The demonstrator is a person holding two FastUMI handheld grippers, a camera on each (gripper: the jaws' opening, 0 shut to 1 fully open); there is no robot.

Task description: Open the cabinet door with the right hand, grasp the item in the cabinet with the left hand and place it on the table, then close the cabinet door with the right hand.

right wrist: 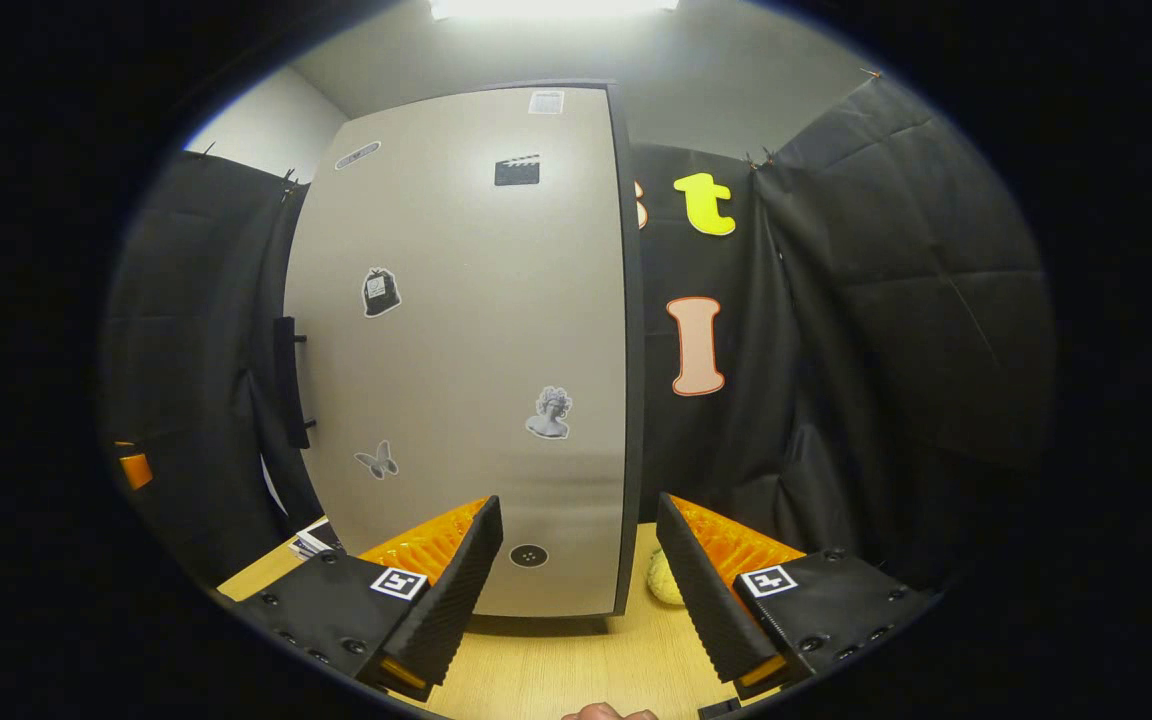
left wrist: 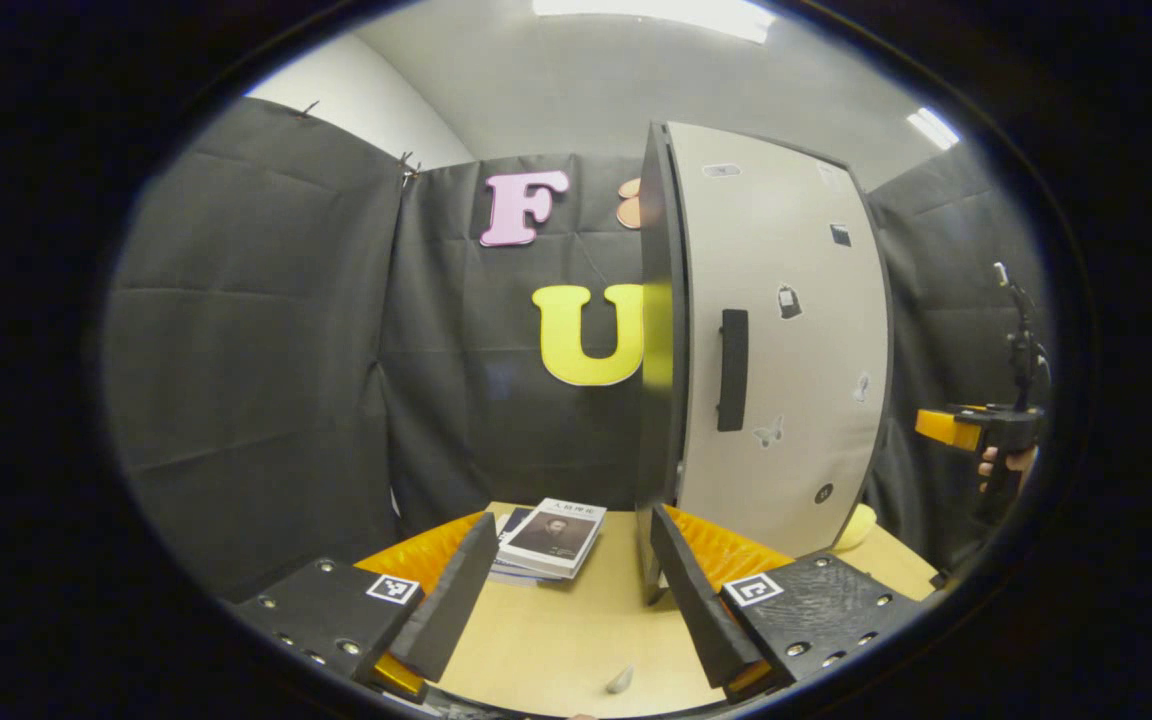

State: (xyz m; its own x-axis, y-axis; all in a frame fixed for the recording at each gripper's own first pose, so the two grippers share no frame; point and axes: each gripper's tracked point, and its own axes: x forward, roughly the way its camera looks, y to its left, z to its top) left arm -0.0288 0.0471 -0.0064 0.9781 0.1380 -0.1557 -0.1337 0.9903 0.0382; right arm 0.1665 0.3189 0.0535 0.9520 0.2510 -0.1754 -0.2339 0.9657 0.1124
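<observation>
1. Grey laminate: the one cabinet door [right wrist: 466,350] looks stiff and smooth, standing on the wooden table [left wrist: 556,640] with its stickered face toward both grippers; its single dark handle [left wrist: 732,370] (vertical, near the door's edge) seems the only sure hold.
2. Whether it is open is unclear; the item inside is hidden.
3. Two grippers: left gripper [left wrist: 571,590] and right gripper [right wrist: 576,570], jaws spread, holding nothing.
4. One stack of books [left wrist: 548,540]; one yellow soft lump [right wrist: 664,580].

A small stack of paperback books [left wrist: 548,540] with a portrait on the top cover lies flat on the pale wooden table [left wrist: 556,640]. A tiny whitish scrap [left wrist: 620,681] rests on the tabletop's near edge.
</observation>
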